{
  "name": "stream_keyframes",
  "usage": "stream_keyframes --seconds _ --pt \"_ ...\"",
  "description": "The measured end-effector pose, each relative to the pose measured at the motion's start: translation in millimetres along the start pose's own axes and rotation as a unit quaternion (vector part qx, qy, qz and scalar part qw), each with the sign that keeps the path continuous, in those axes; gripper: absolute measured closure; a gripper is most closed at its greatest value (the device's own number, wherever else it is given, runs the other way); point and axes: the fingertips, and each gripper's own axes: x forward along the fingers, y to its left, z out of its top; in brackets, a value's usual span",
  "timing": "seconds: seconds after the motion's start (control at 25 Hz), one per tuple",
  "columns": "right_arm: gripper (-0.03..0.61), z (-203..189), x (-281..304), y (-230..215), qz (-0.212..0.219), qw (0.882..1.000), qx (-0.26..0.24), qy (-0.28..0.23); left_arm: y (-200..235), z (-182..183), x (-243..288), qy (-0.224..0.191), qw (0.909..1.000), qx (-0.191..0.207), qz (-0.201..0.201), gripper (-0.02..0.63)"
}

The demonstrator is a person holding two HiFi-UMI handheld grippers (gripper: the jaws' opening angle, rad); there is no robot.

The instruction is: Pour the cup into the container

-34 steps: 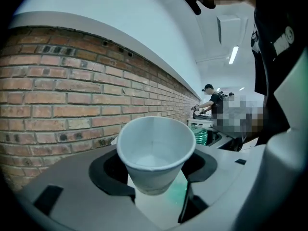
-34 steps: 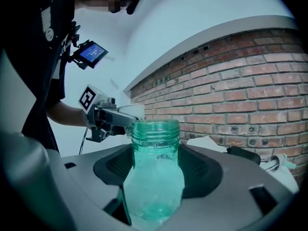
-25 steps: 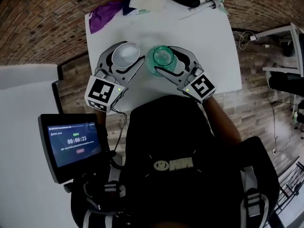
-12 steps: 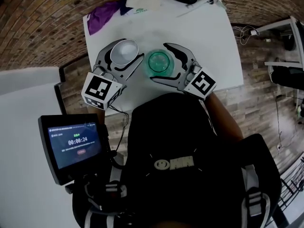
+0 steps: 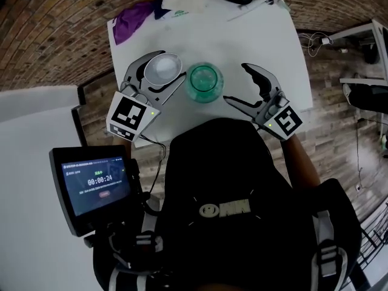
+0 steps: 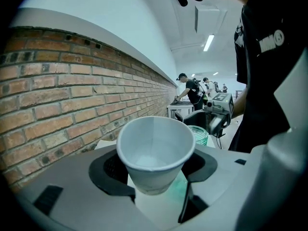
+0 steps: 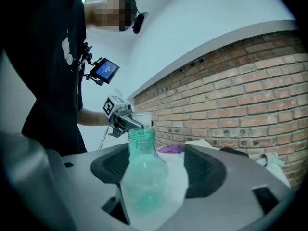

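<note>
Cup material: thin white paper, smooth and matte, with a rolled rim.
Cup shape: the cup (image 6: 155,150) is a round tapered cone, wide at the mouth and narrow at the base.
Cup axis: its long axis runs close to upright, with the open mouth up and the base down between the jaws. Whether the pale inside holds any liquid cannot be told.
Cup place: upper left of centre in the head view, over the white table (image 5: 267,35), just beside the container and apart from it.
Left gripper: the left gripper (image 5: 167,65) is clamped on the cup's lower wall, with a dark ribbed pad (image 6: 108,167) on each side.
Container material: translucent green plastic, glossy and faintly clouded.
Container shape: the container (image 7: 143,170) has a bulbous body that narrows to a threaded neck, with no cap on.
Container axis: it stands upright on the table, mouth up, at the centre of the head view.
Right gripper: the right gripper (image 5: 237,82) is spread wide and grips nothing. It lies right of the container with its tips toward it, clear of the plastic.
Backdrop: a rough red brick wall (image 6: 72,95) fills the left of the left gripper view, and a crumpled purple cloth (image 5: 129,20) lies at the table's upper left corner.
</note>
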Motion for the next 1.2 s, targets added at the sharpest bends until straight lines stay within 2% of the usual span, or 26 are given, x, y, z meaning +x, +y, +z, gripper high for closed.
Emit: stream_keyframes --seconds 0.12,0.24,0.4,0.6,0.84,1.2 --pt "0.574 -19.6 -20.4 -22.6 -0.057 0.998 0.025 0.025 -4.1 -1.5 1.4 0.016 0.9996 0.02 -0.012 0.311" --pt "0.575 -47.6 -29.2 -28.6 -0.088 0.992 0.042 0.078 -6.7 -1.6 2.9 0.032 0.9983 0.041 -0.027 0.311" --pt "0.574 -65.2 -25.1 -15.5 -0.082 0.989 0.016 0.125 -5.8 -2.4 0.8 0.052 0.9957 0.065 -0.04 0.311" --pt "0.574 -68.4 -18.9 -7.4 -0.068 0.99 0.014 0.124 -5.5 -5.9 0.4 0.078 0.9908 0.102 -0.042 0.311" --pt "0.574 -67.9 -16.9 -9.4 -0.069 0.99 0.014 0.124 -11.1 -9.6 4.6 0.113 0.9803 0.156 -0.046 0.311" --pt "0.574 -68.9 -19.2 -8.1 -0.074 0.989 0.018 0.126 -16.6 2.5 7.6 0.131 0.9721 0.192 -0.025 0.311"
